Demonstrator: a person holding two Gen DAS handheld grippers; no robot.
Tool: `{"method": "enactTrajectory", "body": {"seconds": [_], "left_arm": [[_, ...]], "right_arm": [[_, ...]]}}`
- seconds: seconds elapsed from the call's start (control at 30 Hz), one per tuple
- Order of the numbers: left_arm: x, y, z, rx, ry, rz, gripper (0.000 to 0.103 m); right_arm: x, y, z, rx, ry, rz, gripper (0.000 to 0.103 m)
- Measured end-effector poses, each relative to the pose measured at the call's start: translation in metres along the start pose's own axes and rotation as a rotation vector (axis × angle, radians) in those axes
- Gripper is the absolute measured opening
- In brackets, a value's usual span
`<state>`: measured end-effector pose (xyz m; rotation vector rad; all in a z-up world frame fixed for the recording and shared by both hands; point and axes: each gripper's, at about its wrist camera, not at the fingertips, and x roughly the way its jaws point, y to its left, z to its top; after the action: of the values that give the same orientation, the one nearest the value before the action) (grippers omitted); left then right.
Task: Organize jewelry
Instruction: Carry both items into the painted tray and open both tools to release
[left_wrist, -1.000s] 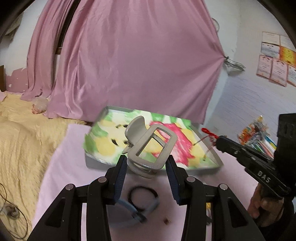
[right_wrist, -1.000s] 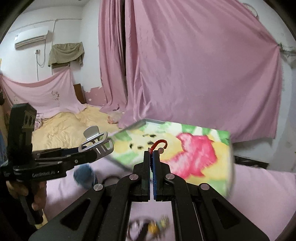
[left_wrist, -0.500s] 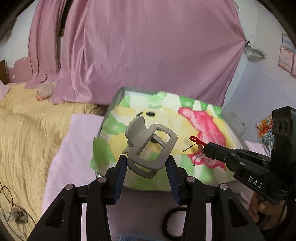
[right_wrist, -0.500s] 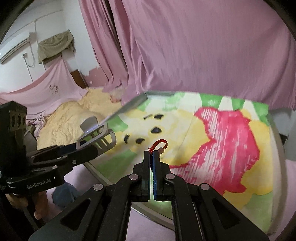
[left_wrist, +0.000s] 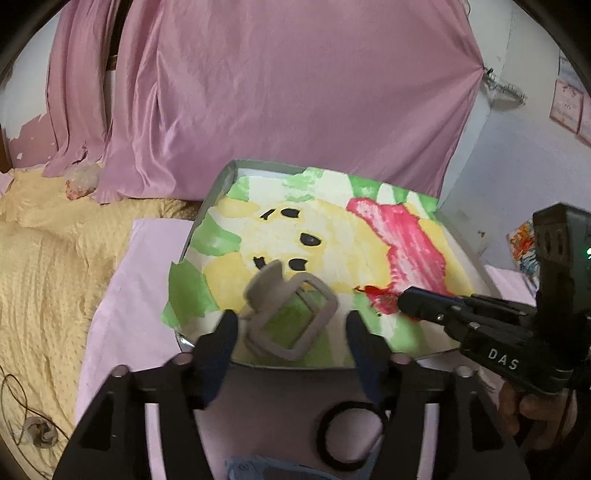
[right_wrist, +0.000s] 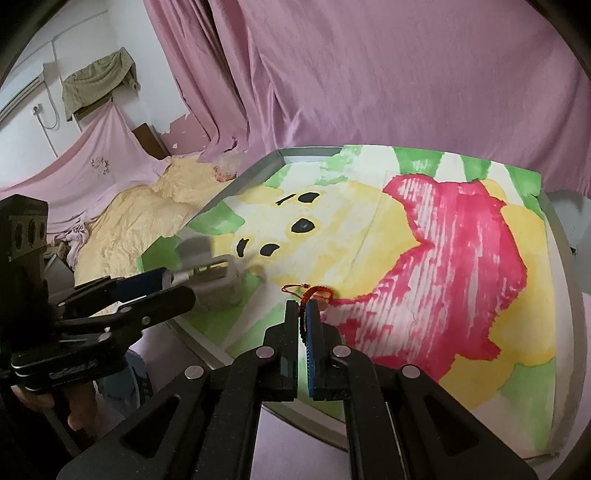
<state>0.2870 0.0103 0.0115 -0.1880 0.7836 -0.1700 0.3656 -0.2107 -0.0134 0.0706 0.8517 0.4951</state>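
The left gripper (left_wrist: 288, 328) has its jaws wide apart, and the grey clip (left_wrist: 290, 319) sits between them, blurry, just above the tray (left_wrist: 212, 195). I cannot tell if it still touches a finger. The right gripper (right_wrist: 303, 314) is pinched tight on a thin red cord (right_wrist: 314, 292), with its tip low over the picture of a yellow face and a pink patch. To do this step well, I think each thing should go down flat on the tray, a little apart, so the cord does not catch in the clip. Open the right jaws slowly, because the cord is light and floppy and may stick. The clip looks like hard, smooth plastic with a square frame. The tray has a thin grey rim, and a black band (left_wrist: 349, 435) lies on the soft pink cloth (left_wrist: 118, 314).
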Motion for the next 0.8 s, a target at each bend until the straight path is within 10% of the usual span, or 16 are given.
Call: {"method": "enactTrajectory", "body": {"seconds": [0.8], "left_arm": [[-0.106, -0.014, -0.07, 0.006, -0.404, 0.096, 0.103]], "right_arm": [[-0.146, 0.028, -0.088, 0.006, -0.446, -0.19, 0.092]]}}
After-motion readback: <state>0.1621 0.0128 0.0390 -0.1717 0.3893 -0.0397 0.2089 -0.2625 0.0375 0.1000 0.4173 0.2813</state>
